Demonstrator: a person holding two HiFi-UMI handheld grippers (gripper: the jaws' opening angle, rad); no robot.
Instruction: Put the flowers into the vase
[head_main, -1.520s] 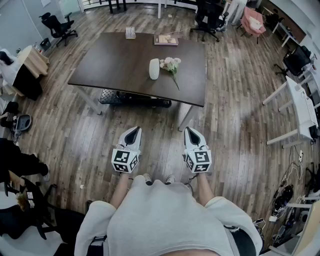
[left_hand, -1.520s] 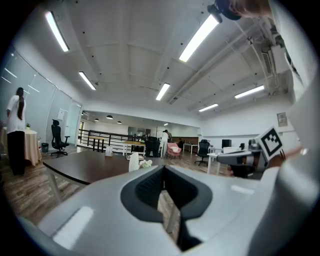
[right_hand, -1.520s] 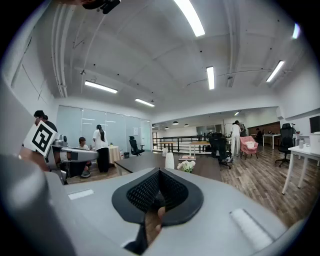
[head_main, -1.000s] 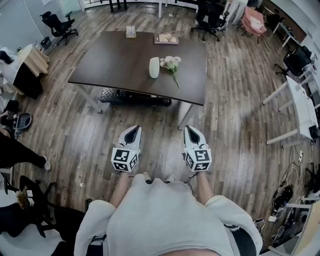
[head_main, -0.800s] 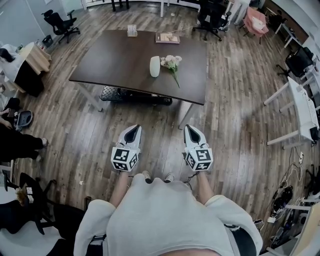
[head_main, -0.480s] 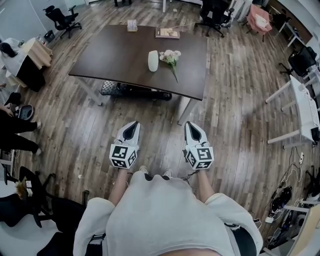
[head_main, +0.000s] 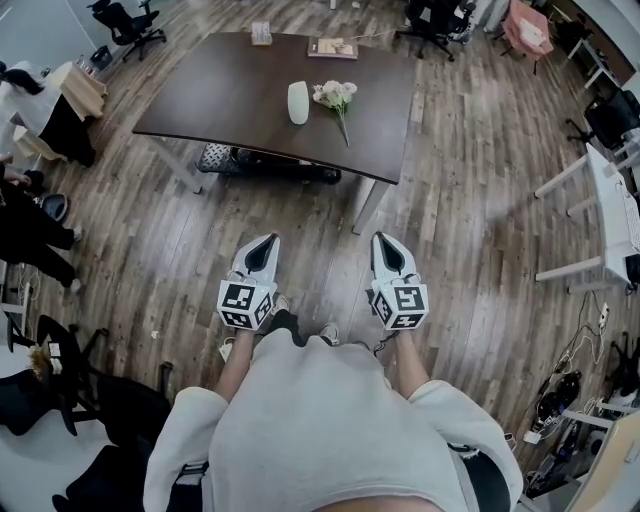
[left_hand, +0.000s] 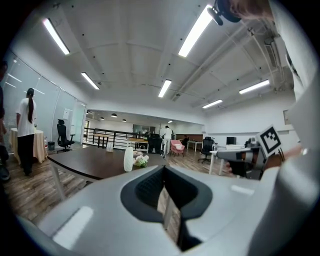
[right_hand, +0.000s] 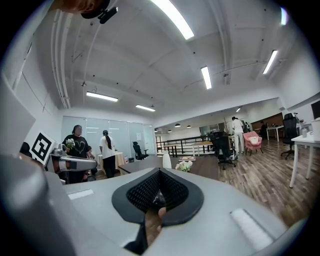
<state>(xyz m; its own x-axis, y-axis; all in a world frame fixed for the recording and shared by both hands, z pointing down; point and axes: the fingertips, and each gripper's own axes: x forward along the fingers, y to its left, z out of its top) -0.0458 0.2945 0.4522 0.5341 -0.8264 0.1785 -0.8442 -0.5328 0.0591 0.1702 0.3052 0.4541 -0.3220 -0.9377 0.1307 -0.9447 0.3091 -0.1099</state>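
Both the white left gripper (head_main: 268, 243) and right gripper (head_main: 382, 241) are hanging clenched and empty, the tall white vase (head_main: 298, 102) and pale flowers (head_main: 335, 97) lying beyond reach.

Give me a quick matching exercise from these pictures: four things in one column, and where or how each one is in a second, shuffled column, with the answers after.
Things:
1. vase
2. flowers
3. pink chair
4. left hand-held gripper

Place or state:
A. lying on the table, beside the vase
B. shut and empty, held over the floor
C. standing upright on the table
D. on the floor beyond the table's far corner

Pairs: 1-C, 2-A, 3-D, 4-B
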